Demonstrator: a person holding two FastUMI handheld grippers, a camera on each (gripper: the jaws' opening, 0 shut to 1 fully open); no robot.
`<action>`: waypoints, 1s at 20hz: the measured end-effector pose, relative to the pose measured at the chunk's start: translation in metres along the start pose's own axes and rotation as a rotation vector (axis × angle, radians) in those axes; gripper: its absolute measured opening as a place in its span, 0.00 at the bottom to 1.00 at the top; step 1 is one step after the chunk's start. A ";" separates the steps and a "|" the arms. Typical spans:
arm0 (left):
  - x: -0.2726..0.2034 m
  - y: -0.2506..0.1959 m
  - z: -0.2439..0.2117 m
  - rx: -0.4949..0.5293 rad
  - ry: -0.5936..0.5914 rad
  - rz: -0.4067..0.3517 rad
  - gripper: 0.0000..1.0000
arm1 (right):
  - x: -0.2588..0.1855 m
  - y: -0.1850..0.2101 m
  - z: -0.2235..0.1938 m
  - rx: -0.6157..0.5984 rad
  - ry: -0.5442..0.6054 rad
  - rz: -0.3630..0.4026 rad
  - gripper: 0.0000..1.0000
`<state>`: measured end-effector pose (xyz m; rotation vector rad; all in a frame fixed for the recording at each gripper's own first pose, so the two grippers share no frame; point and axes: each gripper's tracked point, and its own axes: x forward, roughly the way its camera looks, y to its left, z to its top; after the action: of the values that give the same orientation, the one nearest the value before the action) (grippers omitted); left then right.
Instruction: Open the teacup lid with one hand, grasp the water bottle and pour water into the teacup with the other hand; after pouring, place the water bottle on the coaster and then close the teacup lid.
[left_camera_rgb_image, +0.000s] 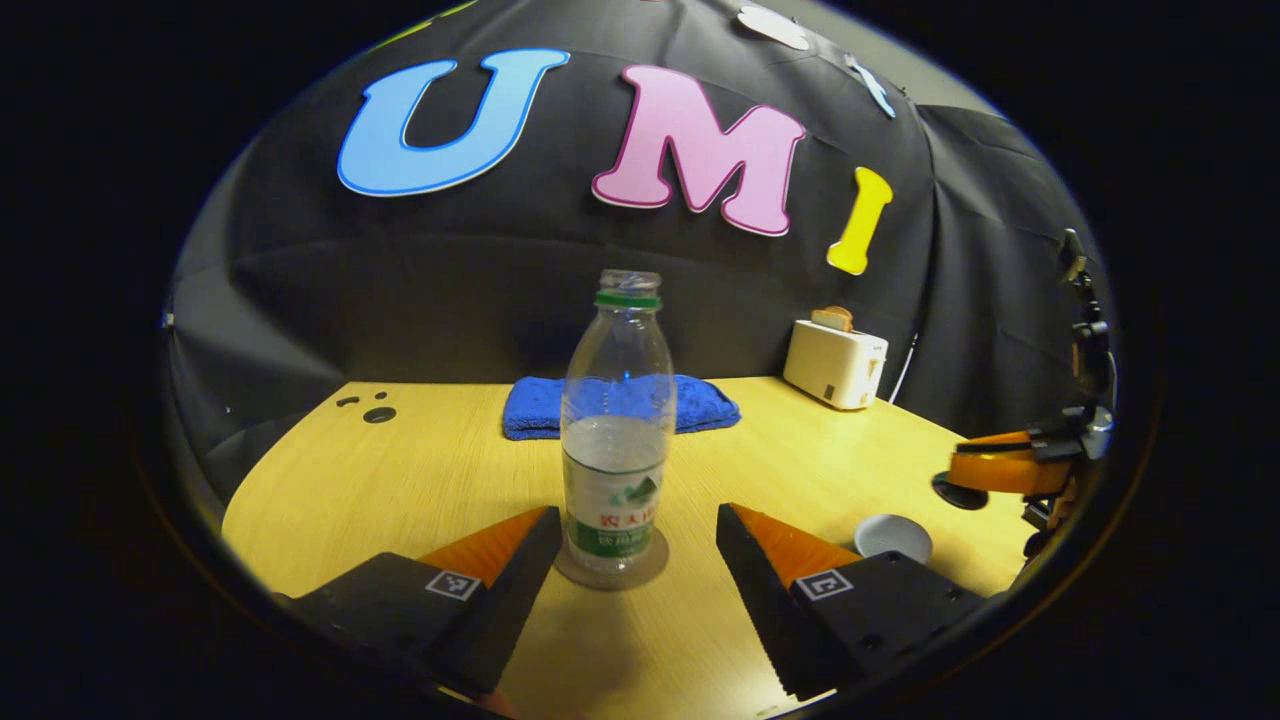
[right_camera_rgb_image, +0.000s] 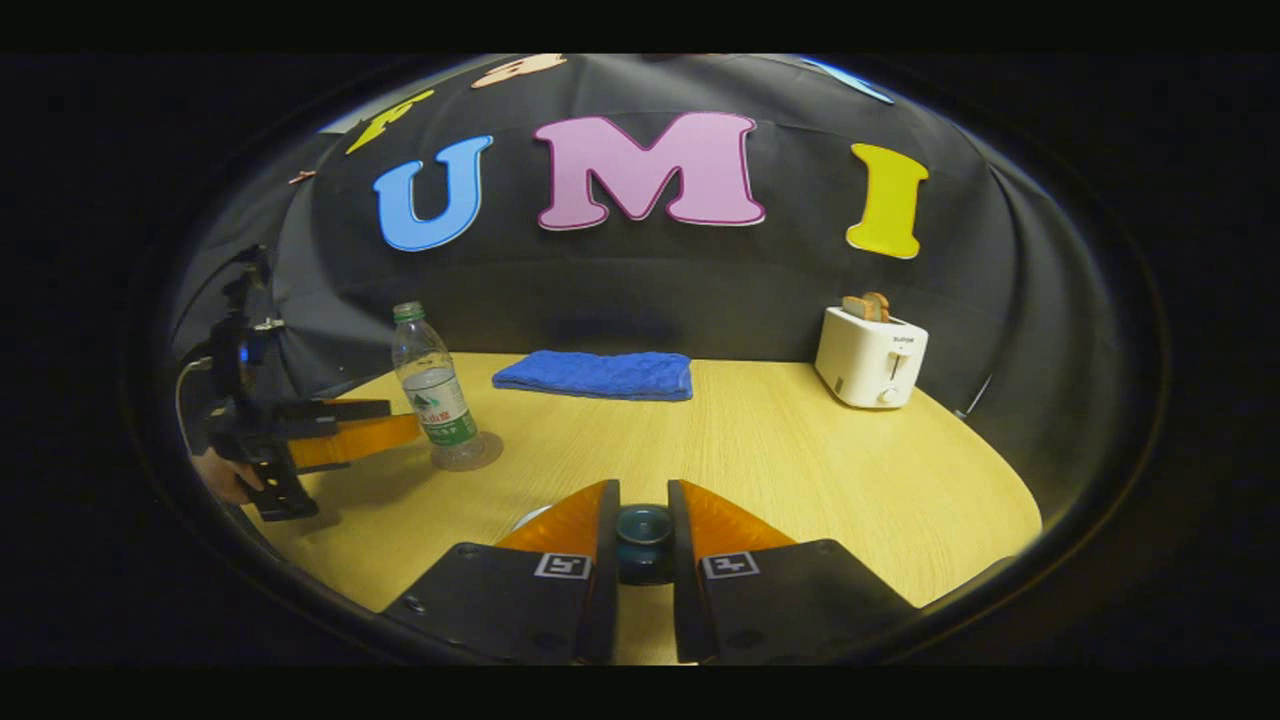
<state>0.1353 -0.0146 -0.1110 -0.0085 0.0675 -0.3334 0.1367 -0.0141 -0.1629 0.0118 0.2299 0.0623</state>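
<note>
A clear water bottle (left_camera_rgb_image: 617, 440), uncapped and partly full, stands upright on a round coaster (left_camera_rgb_image: 655, 567). My left gripper (left_camera_rgb_image: 637, 515) is open, its fingers either side of the bottle's lower part and apart from it. In the right gripper view the bottle (right_camera_rgb_image: 433, 390) stands at the left with the left gripper (right_camera_rgb_image: 400, 420) beside it. My right gripper (right_camera_rgb_image: 643, 500) is shut on the dark knob of the teacup lid (right_camera_rgb_image: 643, 535). In the left gripper view the right gripper (left_camera_rgb_image: 1000, 465) holds the dark lid (left_camera_rgb_image: 958, 490) above and behind the open pale teacup (left_camera_rgb_image: 893, 538).
A folded blue towel (left_camera_rgb_image: 620, 405) lies at the back of the wooden table (left_camera_rgb_image: 400, 470). A white toaster (left_camera_rgb_image: 835, 363) with bread in it stands at the back right. A hand (right_camera_rgb_image: 225, 475) holds the left gripper near the table's left edge.
</note>
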 end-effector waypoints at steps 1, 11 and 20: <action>-0.013 -0.004 -0.002 0.004 0.010 -0.008 0.98 | 0.004 0.003 -0.001 -0.003 -0.002 0.004 0.30; -0.085 0.006 0.001 -0.104 0.035 0.079 0.98 | 0.030 0.048 -0.019 -0.001 -0.058 0.089 0.25; -0.081 0.005 0.005 -0.063 0.041 0.052 0.96 | 0.037 0.052 -0.034 -0.051 -0.050 0.085 0.22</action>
<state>0.0610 0.0162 -0.1012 -0.0620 0.1189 -0.2790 0.1622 0.0401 -0.2032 -0.0275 0.1774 0.1520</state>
